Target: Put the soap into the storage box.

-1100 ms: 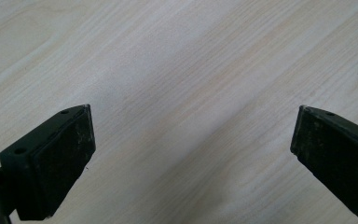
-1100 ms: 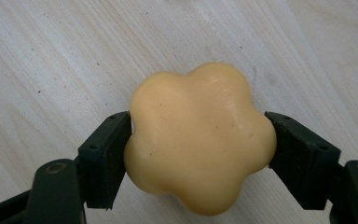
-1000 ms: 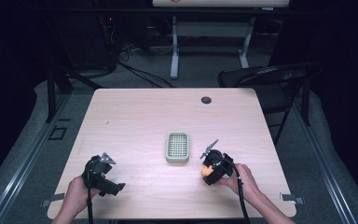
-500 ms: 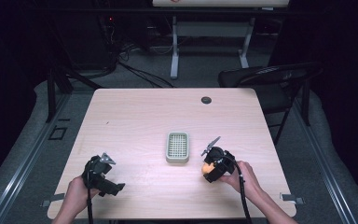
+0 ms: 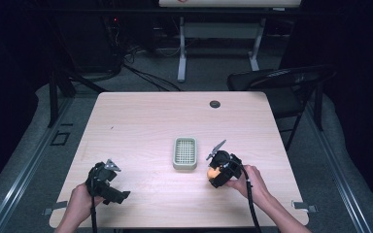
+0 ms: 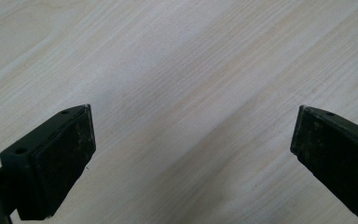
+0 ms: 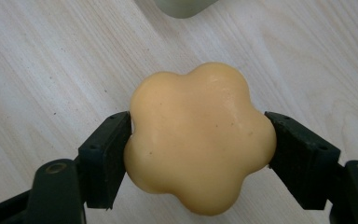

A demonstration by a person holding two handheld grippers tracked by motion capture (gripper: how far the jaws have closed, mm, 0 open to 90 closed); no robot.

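Note:
A pale orange, flower-shaped soap [image 7: 199, 140] sits between the two black jaws of my right gripper [image 7: 199, 154], which press on its sides; the gripper is shut on it. From above, the right gripper [image 5: 215, 173] holds the soap [image 5: 213, 172] low over the table, just right of a grey-green soap dish [image 5: 185, 152] with a gridded inside. A corner of that dish [image 7: 182, 6] shows at the top of the right gripper view. My left gripper [image 5: 108, 187] rests near the table's front left; its jaws [image 6: 191, 154] stand wide open over bare wood.
The light wooden table [image 5: 141, 126] has a round dark cable hole [image 5: 215, 104] near its far edge. A black folding chair [image 5: 281, 82] stands behind the table's right corner. Dark floor, cables and a white stand lie beyond.
The right gripper with the soap has shifted slightly away from me and toward the dish. The left gripper has stayed put.

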